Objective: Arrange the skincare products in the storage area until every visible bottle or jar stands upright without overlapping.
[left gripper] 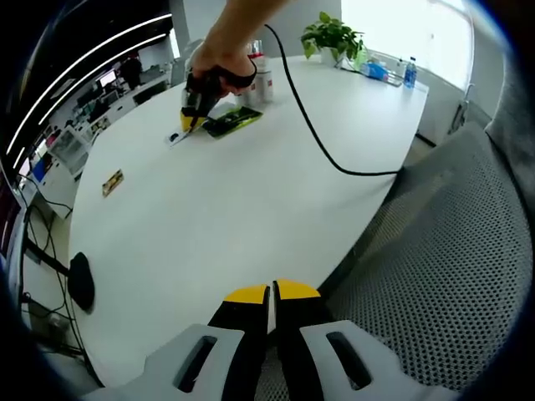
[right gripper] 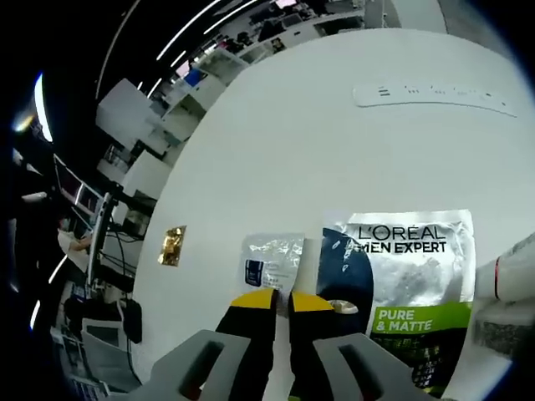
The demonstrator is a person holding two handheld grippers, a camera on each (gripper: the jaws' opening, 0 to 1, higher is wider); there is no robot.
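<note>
The white table (left gripper: 251, 209) takes up most of the left gripper view, with a grey mesh chair (left gripper: 451, 251) at its near edge and a potted plant (left gripper: 333, 38) at the far end. A black cable (left gripper: 318, 134) trails across the top toward a person's hand (left gripper: 224, 58), which holds the right gripper (left gripper: 192, 117) down among the products. Behind that hand stand small white bottles (left gripper: 263, 83), upright as far as can be told (too small to read). The largest product lying flat is the L'Oréal Men Expert sachet (right gripper: 410, 276), silver with a green band, with a smaller foil sachet (right gripper: 272, 261) just beside it, the two apart rather than overlapping. A white bottle (right gripper: 514, 271) shows blurred at the edge of the right gripper view, touching or over the big sachet's edge; I cannot tell which. A tiny gold packet (right gripper: 172, 245) lies well apart. The right gripper (right gripper: 282, 302) has its jaws nearly pressed together, with nothing seen between them, tips over the gap between the sachets. The left gripper (left gripper: 272, 294) sits pressed together and empty at the near table edge. The sachets look light, limp and slick, so an edge pinch seems best; the bottles are likely rigid and better taken around the body.
</note>
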